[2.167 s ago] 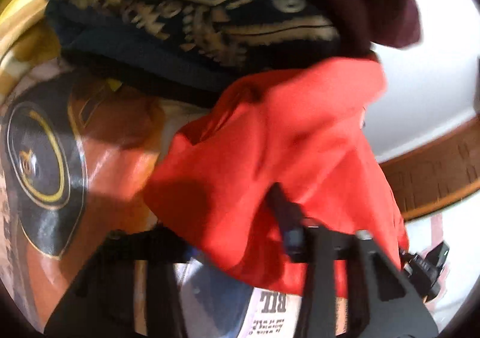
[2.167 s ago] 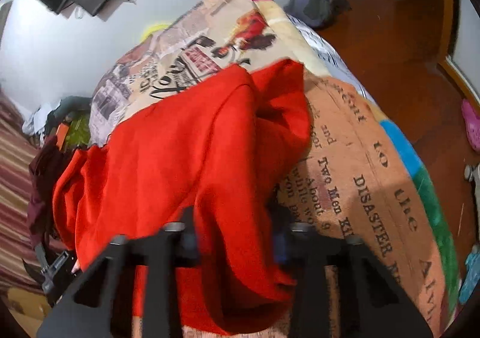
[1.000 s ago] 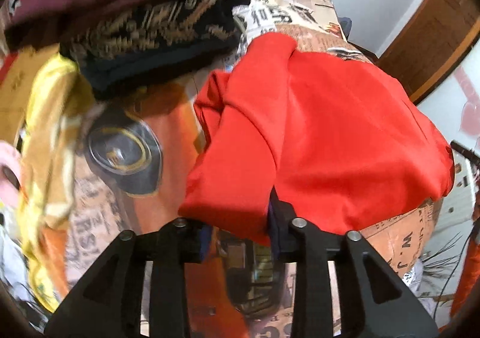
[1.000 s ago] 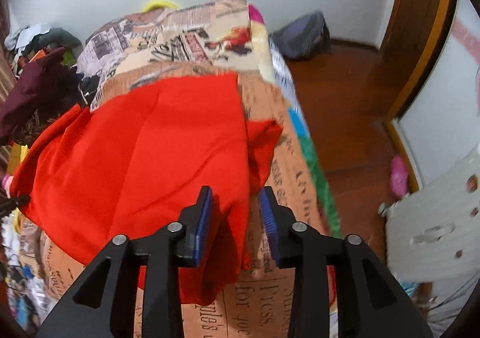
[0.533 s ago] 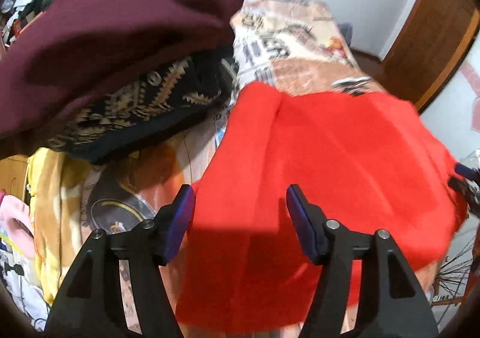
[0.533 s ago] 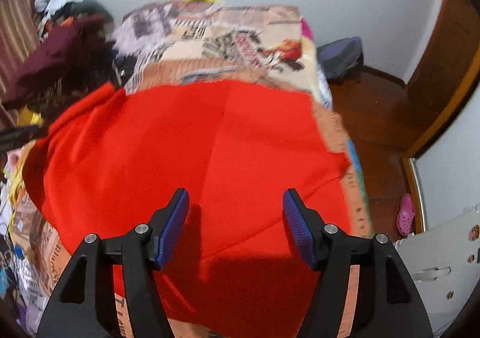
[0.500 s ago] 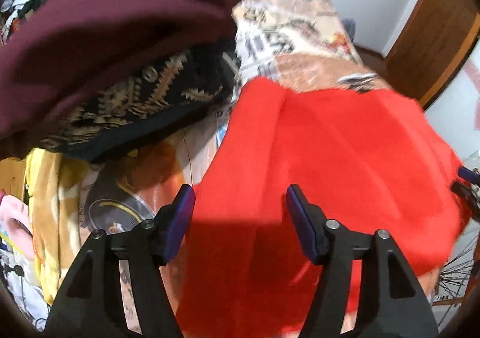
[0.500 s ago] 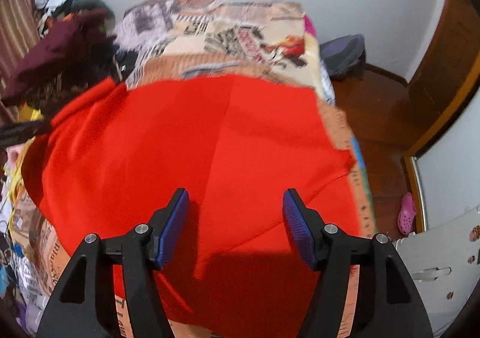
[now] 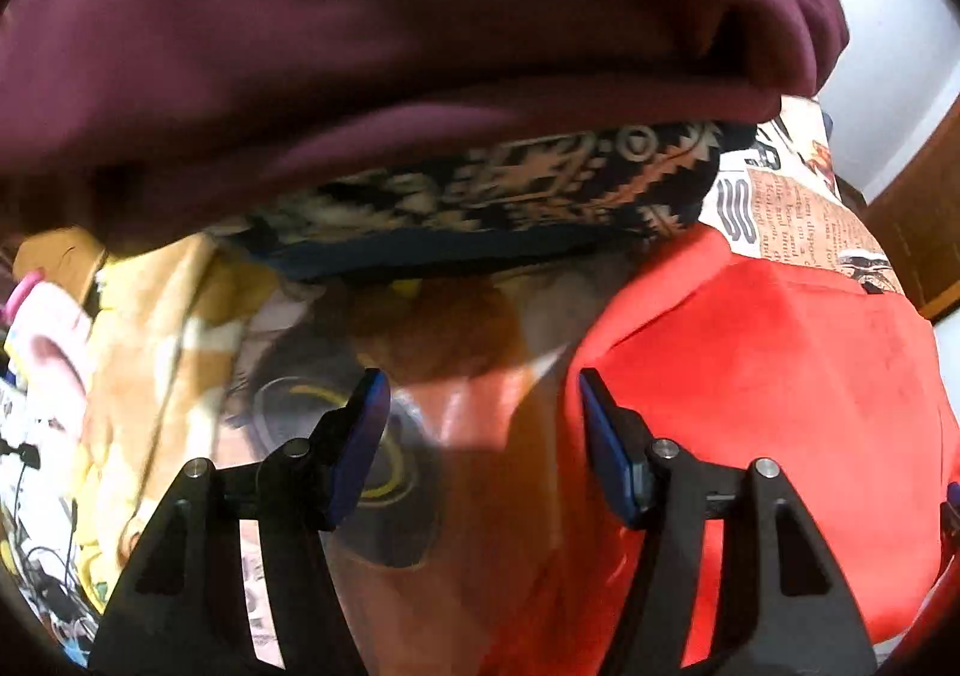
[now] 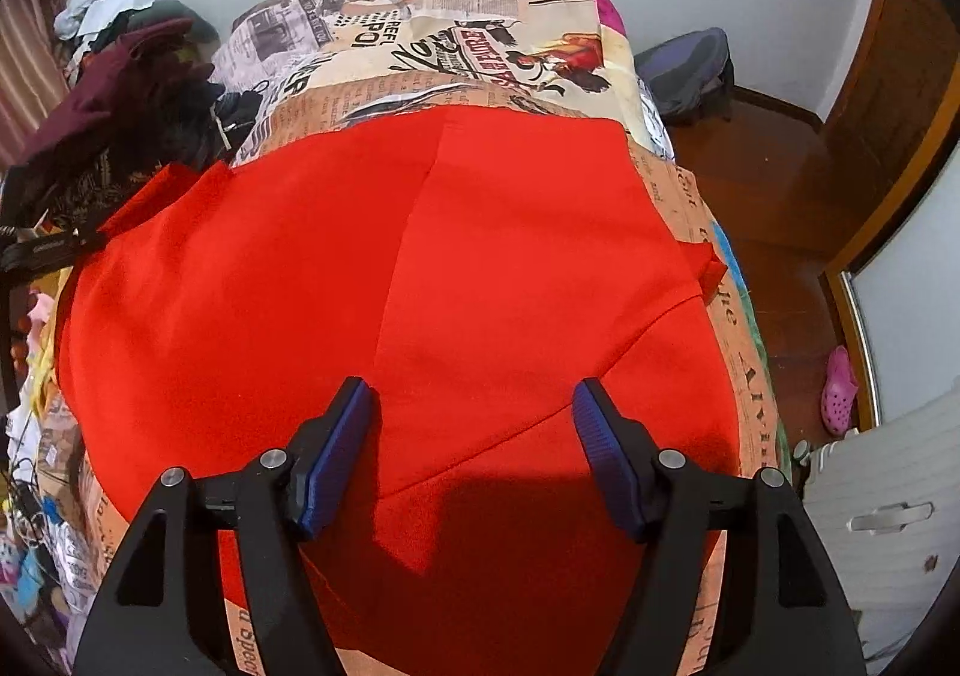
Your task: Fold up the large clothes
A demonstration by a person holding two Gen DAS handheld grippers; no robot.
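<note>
My right gripper (image 10: pixel 471 436) hangs over the red garment (image 10: pixel 420 268) with nothing between its pads, and its jaws are opening wider. The cloth lies spread nearly flat across the newspaper-print bedspread (image 10: pixel 432 34), a crease running from my fingers toward 12 o'clock, and a small corner flicked up at the 3 o'clock edge. My left gripper (image 9: pixel 480 424) is also spread and empty, over bare bedspread, with the red garment's edge just past its right finger at 3 o'clock. At 12 o'clock in that view sits a pile: a maroon garment (image 9: pixel 390 16) on top of a dark patterned cloth (image 9: pixel 510 184).

I judge the red cloth soft, light and limp; it will sag and slide on itself, and only a pinched hem will hold. I would take the near corners, one per gripper, and fold away from me.
</note>
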